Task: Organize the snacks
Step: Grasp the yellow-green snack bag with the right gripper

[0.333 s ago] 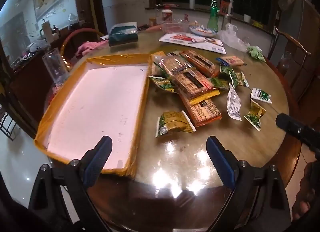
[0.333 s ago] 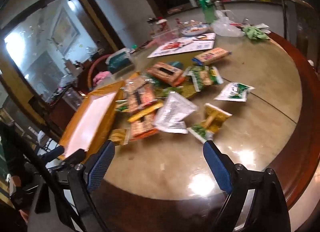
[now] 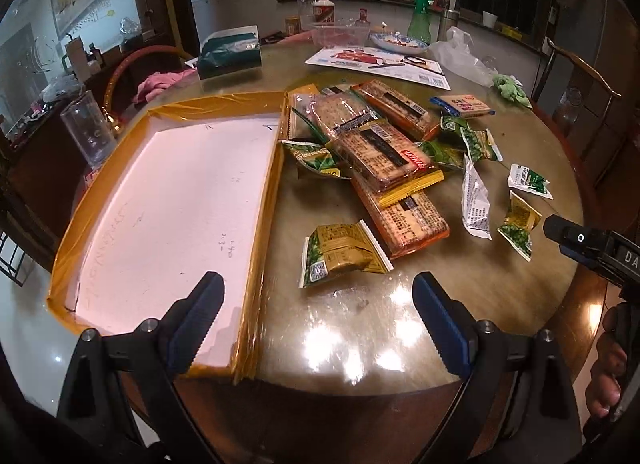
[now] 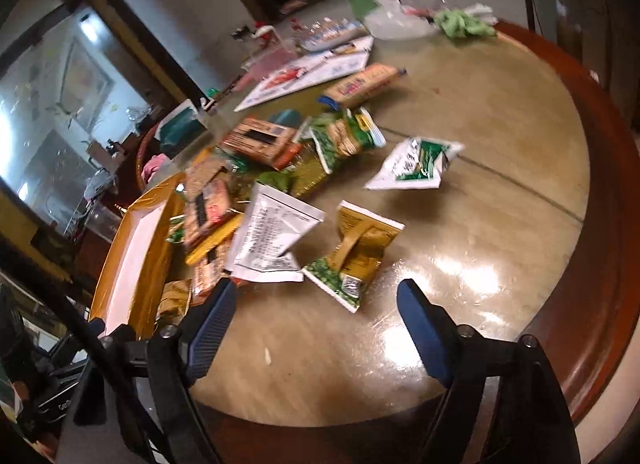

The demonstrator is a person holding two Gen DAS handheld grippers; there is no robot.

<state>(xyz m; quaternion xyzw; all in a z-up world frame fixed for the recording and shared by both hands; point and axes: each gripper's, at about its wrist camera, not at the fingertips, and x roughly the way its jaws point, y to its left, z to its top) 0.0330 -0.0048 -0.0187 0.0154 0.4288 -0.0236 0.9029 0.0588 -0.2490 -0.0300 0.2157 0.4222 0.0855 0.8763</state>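
A pile of snack packets lies on the round table (image 3: 400,324): orange cracker packs (image 3: 404,220), a gold-green pouch (image 3: 344,254), a white pouch (image 3: 474,200), small green-and-yellow pouches (image 3: 518,224). A shallow tray (image 3: 168,204) with a white floor and yellow-taped rim sits left of them. My left gripper (image 3: 318,316) is open and empty above the near table edge, by the tray's near corner. My right gripper (image 4: 316,324) is open and empty, just short of a gold-green pouch (image 4: 356,252) and the white pouch (image 4: 272,240). The tray (image 4: 136,260) shows at left.
At the table's far side are a printed sheet (image 3: 376,64), a patterned dish (image 3: 400,42), a green bottle (image 3: 419,12), a white plastic bag (image 3: 460,56), a green cloth (image 3: 508,88) and a teal box (image 3: 230,52). A clear cup (image 3: 86,132) stands left of the tray. Chairs stand around.
My right gripper has moved forward and closer to the pouches, with the view tilting. My left gripper has barely moved.
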